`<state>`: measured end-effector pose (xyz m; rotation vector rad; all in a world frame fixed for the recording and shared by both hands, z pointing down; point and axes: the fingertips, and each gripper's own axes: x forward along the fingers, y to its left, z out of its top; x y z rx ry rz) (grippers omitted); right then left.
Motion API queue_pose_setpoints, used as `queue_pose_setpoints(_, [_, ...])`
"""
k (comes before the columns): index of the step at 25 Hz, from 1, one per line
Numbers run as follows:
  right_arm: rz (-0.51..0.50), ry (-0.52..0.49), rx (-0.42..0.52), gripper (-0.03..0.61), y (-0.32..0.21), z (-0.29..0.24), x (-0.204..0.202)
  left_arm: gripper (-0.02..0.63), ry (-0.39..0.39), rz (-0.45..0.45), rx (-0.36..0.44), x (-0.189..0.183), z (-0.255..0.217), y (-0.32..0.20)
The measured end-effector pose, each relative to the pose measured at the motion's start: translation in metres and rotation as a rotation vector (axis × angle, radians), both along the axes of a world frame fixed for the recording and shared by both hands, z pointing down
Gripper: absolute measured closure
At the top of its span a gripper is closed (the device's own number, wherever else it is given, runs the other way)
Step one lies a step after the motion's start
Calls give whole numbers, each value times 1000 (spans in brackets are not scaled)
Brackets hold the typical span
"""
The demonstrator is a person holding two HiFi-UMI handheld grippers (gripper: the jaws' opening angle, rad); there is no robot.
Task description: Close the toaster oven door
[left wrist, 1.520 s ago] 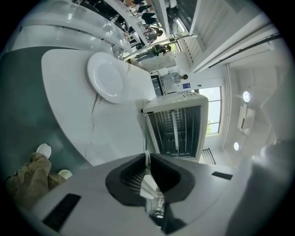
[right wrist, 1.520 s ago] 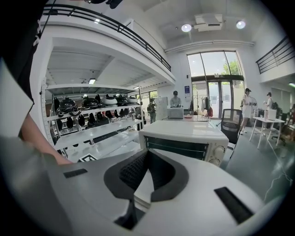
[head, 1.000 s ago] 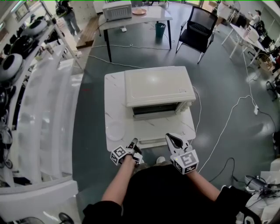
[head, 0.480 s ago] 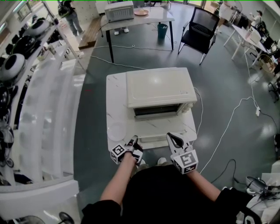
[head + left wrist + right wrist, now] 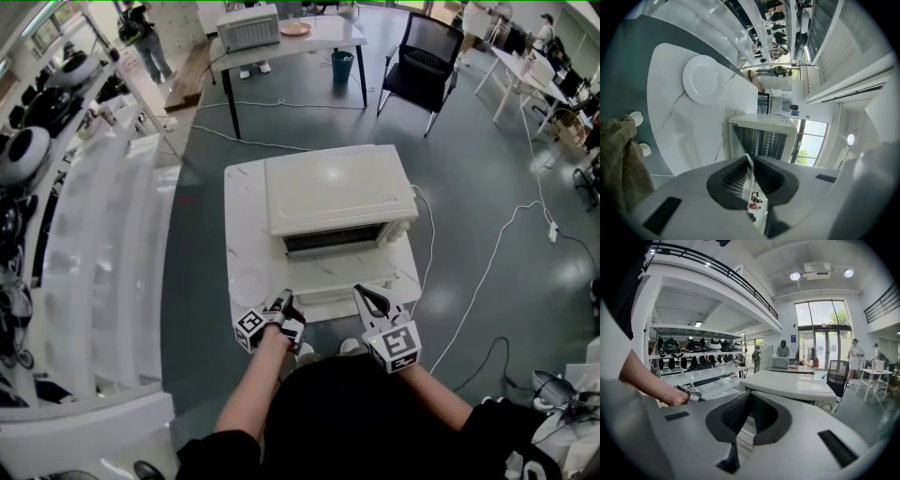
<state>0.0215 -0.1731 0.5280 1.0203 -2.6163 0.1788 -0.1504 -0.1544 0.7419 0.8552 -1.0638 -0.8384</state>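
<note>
Head view shows the toaster oven point(image 5: 337, 192), a cream box with a flat top, on a small white veined table point(image 5: 246, 216) in front of the person. Its door point(image 5: 326, 298) hangs open toward the person, with the dark cavity behind it. In the left gripper view the door is a thin reflective pane slanting from the oven's lower front into the jaws, with the wire racks visible inside. The left gripper point(image 5: 284, 302), rolled onto its side, clamps the door's free edge, and its jaws have just been easing slightly wider. The right gripper point(image 5: 359, 291) sits by the door's other corner, its tips together and holding nothing. A round white plate point(image 5: 248, 278) lies left of the door.
</note>
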Motion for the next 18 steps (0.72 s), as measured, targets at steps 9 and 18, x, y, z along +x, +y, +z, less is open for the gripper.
queue_pose_setpoints(9, [48,-7,-22,558,-9,-1,6,551,-31,15,-4,-6,-19,-22])
queue_pose_setpoints(18, [68,-28,-22,558,-15,-4,4,543,-49,53,-9,-10,-31,-39])
